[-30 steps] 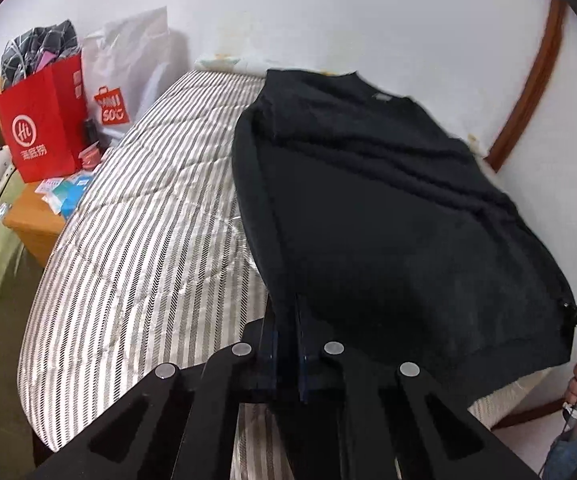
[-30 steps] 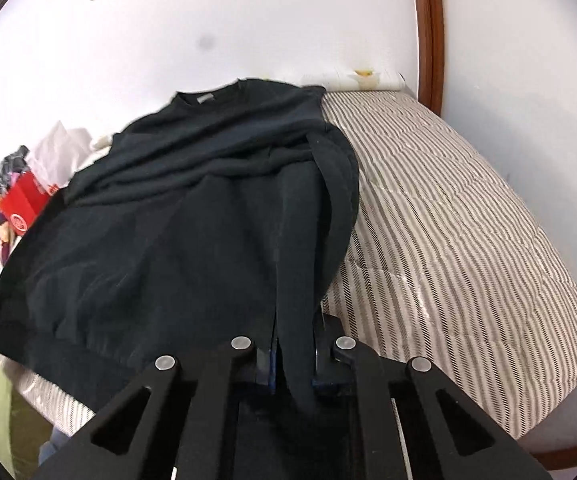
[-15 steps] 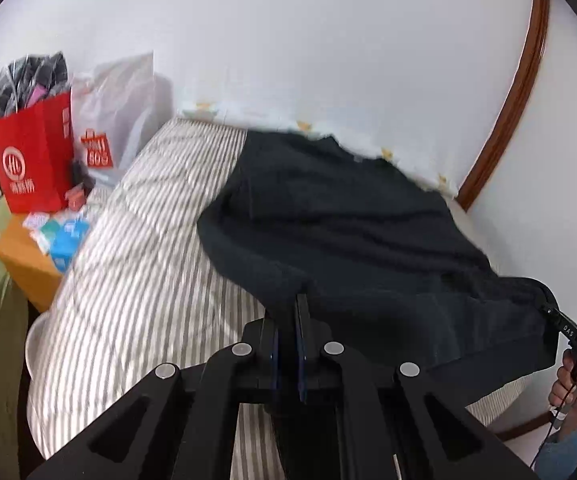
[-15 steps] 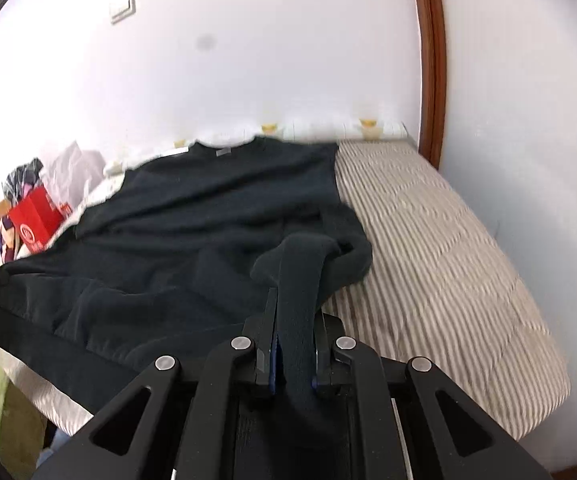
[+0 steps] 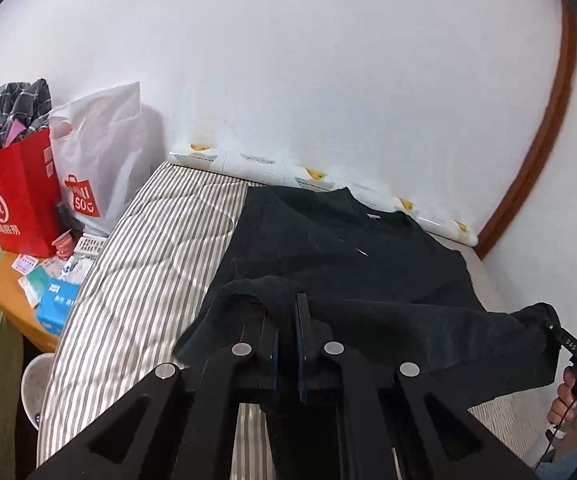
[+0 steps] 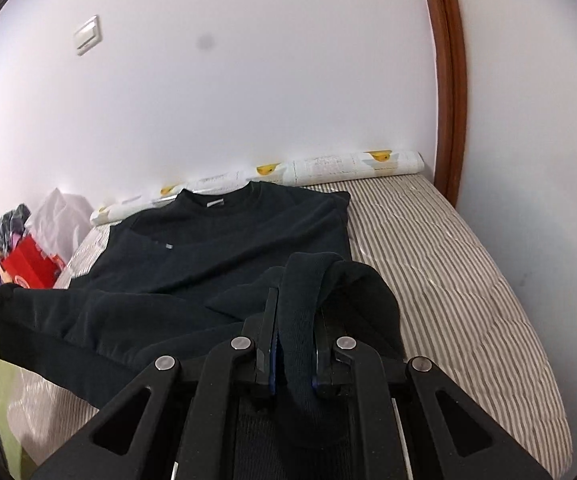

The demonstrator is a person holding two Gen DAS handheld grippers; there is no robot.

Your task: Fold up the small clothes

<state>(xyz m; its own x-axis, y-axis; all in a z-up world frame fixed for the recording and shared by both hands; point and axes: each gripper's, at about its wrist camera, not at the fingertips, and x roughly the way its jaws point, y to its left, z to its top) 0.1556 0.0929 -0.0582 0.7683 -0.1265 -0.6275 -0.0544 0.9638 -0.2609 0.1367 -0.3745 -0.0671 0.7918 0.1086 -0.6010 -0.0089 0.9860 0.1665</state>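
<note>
The black sweatshirt (image 6: 224,248) is lying on the striped bed (image 6: 448,264), collar (image 6: 216,200) toward the far wall, long axis running away from both tools. The left tool (image 5: 286,332) is gripping the hem corner on its side, and the right tool (image 6: 294,332) is clamping a thick bunch of fabric at the opposite hem corner. The hem edge is hanging raised between them, clear of the mattress, while the upper body is resting flat. The collar is lying straight ahead of both tools, at roughly equal reach from each. The fold therefore appears to require carrying both corners forward together along the garment's length, toward the collar.
</note>
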